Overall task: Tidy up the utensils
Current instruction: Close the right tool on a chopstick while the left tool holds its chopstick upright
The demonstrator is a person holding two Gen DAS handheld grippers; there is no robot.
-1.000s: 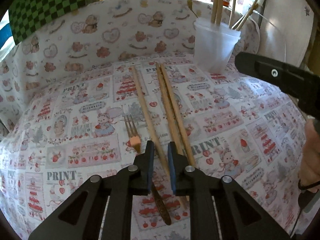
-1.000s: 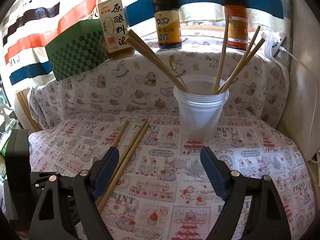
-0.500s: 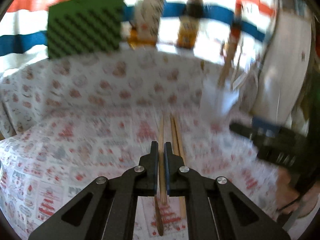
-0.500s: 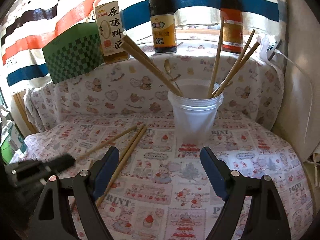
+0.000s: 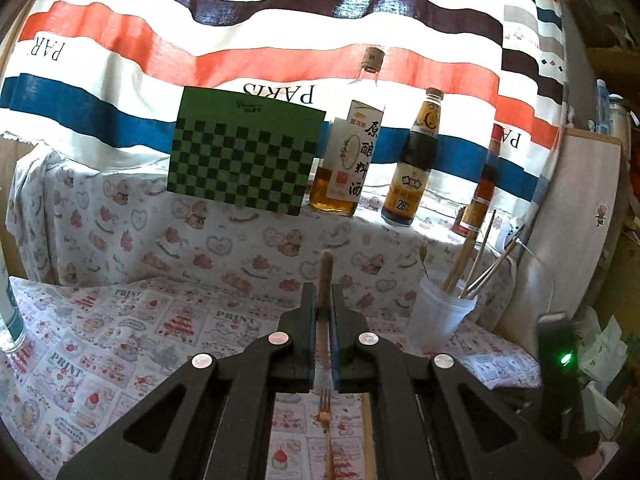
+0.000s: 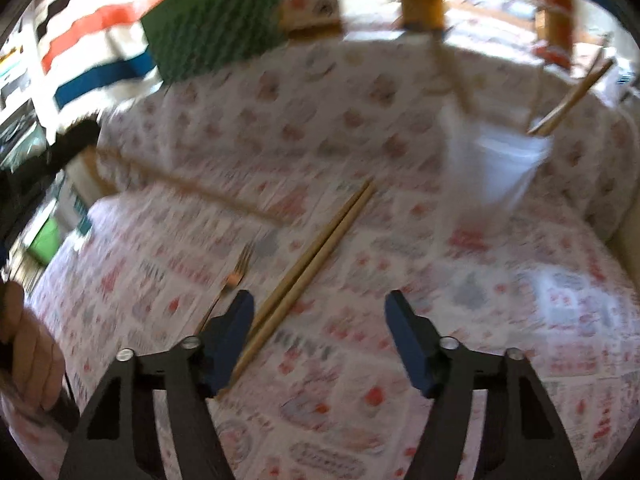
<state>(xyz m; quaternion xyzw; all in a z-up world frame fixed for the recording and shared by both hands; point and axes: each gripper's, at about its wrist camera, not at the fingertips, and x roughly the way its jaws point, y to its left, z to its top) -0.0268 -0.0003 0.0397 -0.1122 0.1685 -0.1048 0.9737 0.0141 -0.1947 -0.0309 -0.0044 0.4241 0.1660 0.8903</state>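
– Hand-held gripper on the left (image 5: 324, 288): how did it stand?

– Pressed together on a single chopstick (image 5: 326, 264). It pinched the stick clear of the desk (image 6: 520, 280), the tip poking up past the fingers at the middle of the left wrist view.

– And the right hand-held gripper (image 6: 319, 300)?

– Spread, though its jaws had just been closing. Nothing was pressed between the pads. It hung at the bottom of its own blurred frame, pointing down at the printed cloth on the desk.

– Where was the plastic cup (image 6: 496, 164)?

– Upper right of that frame, upright, with several sticks leaning out of it. In the left wrist view it stood at the right, well apart from the held chopstick.

– What lay loose?

– A pair of chopsticks (image 6: 320, 248), side by side and touching, ran diagonally across the middle of the frame. Their near end showed just inside the finger on the frame's left. A fork (image 6: 240, 268) lay just left of them, tines away from the camera, something orange on it.
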